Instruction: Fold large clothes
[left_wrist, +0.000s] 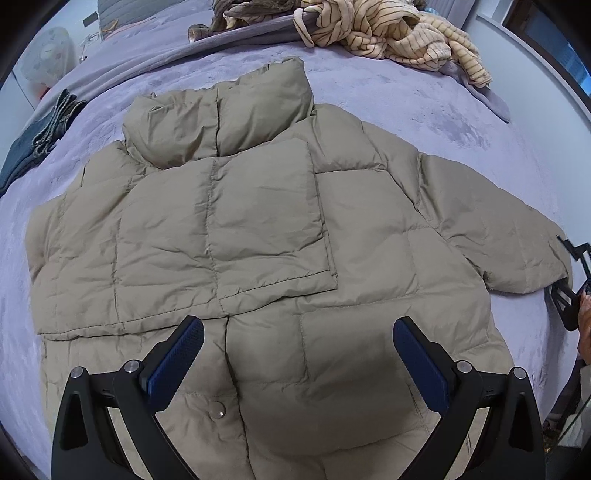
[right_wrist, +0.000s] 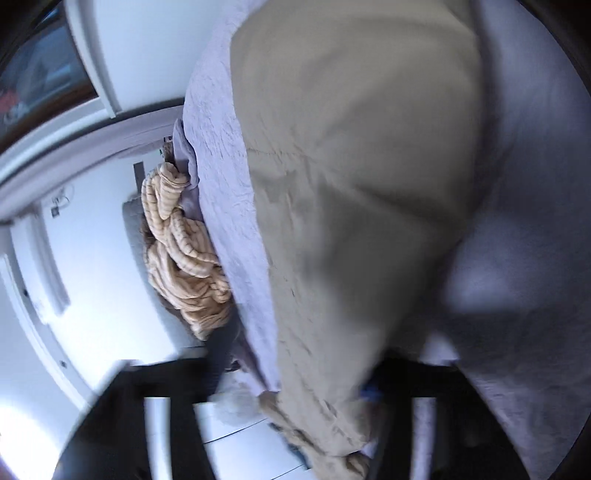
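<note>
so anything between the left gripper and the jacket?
Nothing visible. The left gripper hangs open right above the tan puffer jacket, laid flat on the purple blanket. The striped garment and dark clothes sit off to the sides.

jacket: khaki-beige, quilted in squares | bed cover: pale lilac, plain | crumpled garment: cream-yellow with thin dark stripes | folded cloth: dark blue-grey | left gripper: black frame, blue textured pads | snap button: translucent grey
</note>
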